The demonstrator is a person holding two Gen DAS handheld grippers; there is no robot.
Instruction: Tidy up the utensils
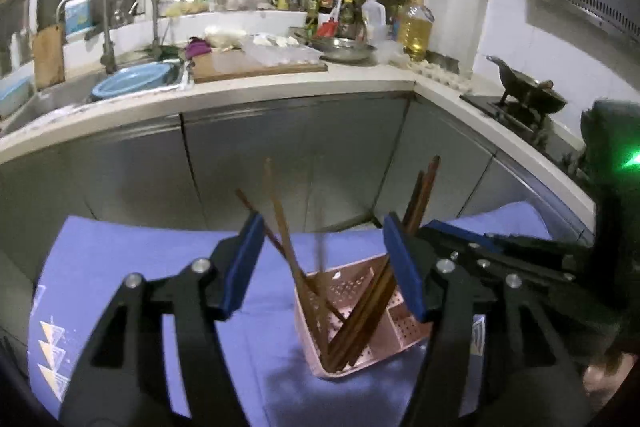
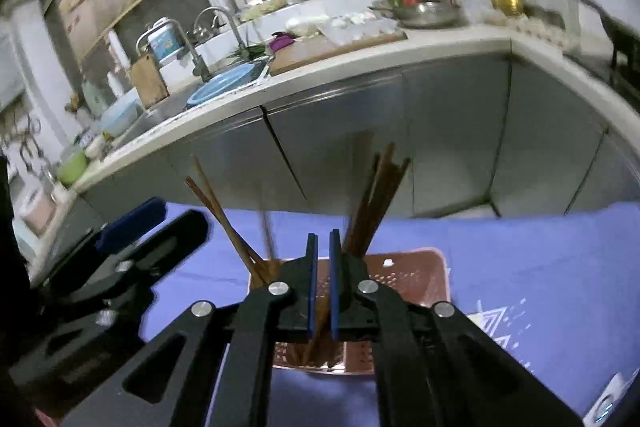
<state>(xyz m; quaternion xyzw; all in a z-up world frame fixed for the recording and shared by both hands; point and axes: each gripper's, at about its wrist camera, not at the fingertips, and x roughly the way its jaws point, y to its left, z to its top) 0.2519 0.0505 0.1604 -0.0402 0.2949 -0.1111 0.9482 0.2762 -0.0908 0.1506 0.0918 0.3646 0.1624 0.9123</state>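
While chopsticks (image 1: 352, 311) stand fanned in the pink basket (image 1: 360, 343) on my blue cloth (image 1: 160, 259) | my left gripper (image 1: 324, 263) gapes wide, empty | my right gripper (image 2: 323, 283) nearly closed, whether pinching a stick I cannot tell | sorting looks mostly done.

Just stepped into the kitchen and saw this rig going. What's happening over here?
A person with a handheld tool in each hand is sorting wooden chopsticks into a pink perforated utensil holder on a purple cloth. The right tool is nearly closed above the holder, apparently around a chopstick, though blur makes that uncertain. The left tool is wide open, holding nothing. Several chopsticks already lean in the holder.
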